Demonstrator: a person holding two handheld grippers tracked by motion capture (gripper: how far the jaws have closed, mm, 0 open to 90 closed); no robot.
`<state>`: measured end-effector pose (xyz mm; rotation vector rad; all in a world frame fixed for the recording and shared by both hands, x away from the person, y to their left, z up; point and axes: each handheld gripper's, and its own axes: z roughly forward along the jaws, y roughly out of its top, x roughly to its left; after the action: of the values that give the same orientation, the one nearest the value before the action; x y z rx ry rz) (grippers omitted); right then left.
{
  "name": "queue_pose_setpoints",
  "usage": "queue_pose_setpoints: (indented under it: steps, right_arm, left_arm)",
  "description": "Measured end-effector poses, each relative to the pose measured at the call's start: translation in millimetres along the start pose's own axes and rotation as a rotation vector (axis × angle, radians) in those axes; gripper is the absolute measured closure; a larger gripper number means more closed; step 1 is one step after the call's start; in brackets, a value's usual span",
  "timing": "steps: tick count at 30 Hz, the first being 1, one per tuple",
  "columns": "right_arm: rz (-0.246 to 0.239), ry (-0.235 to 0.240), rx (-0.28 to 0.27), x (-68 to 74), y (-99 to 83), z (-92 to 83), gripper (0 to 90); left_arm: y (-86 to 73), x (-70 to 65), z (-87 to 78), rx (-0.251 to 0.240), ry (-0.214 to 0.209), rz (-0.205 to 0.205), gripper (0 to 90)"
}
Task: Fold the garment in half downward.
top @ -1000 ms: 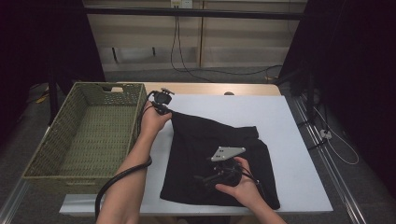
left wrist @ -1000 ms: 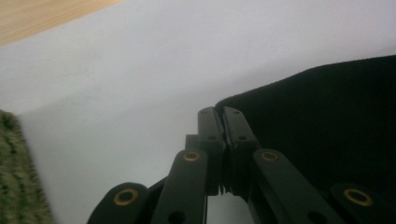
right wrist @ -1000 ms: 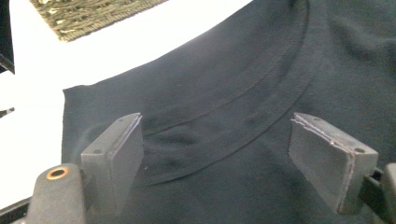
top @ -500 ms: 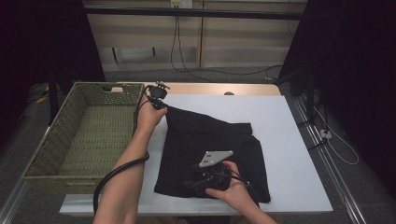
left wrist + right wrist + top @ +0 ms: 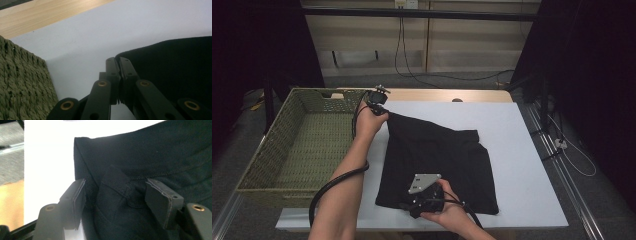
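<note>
1. On the white table [image 5: 522, 150] the black garment [image 5: 437, 160] lies spread, beside the wicker basket [image 5: 287, 145].
2. Left gripper [image 5: 379, 102] is clamped tight on the far corner, jaws together on cloth.
3. Right gripper [image 5: 424, 200], jaws apart and just reopening, straddles a bunched fold at the near hem; better to gather the full thickness before closing.
4. Dark curtains either side, wood panelling and cables behind.

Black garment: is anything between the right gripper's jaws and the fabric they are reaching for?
Nothing visible. The right gripper has its jaws open astride a raised fold of the black garment, with bare cloth between the pads.
</note>
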<state>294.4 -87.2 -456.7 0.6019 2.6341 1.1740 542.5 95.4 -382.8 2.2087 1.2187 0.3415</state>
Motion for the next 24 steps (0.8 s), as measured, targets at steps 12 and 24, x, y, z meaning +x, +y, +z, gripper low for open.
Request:
queue_pose_setpoints:
  steps: [12, 24]
  right_arm:
    - [0.038, -0.044, -0.021, -1.4, -1.5, 1.4, 63.4]
    - [0.102, -0.024, -0.015, -6.9, 4.3, 3.2, 85.6]
  left_arm:
    - [3.4, -0.3, -8.9, -0.005, -0.046, -0.008, 86.9]
    - [4.3, 2.1, -9.7, 0.004, -0.069, -0.025, 86.9]
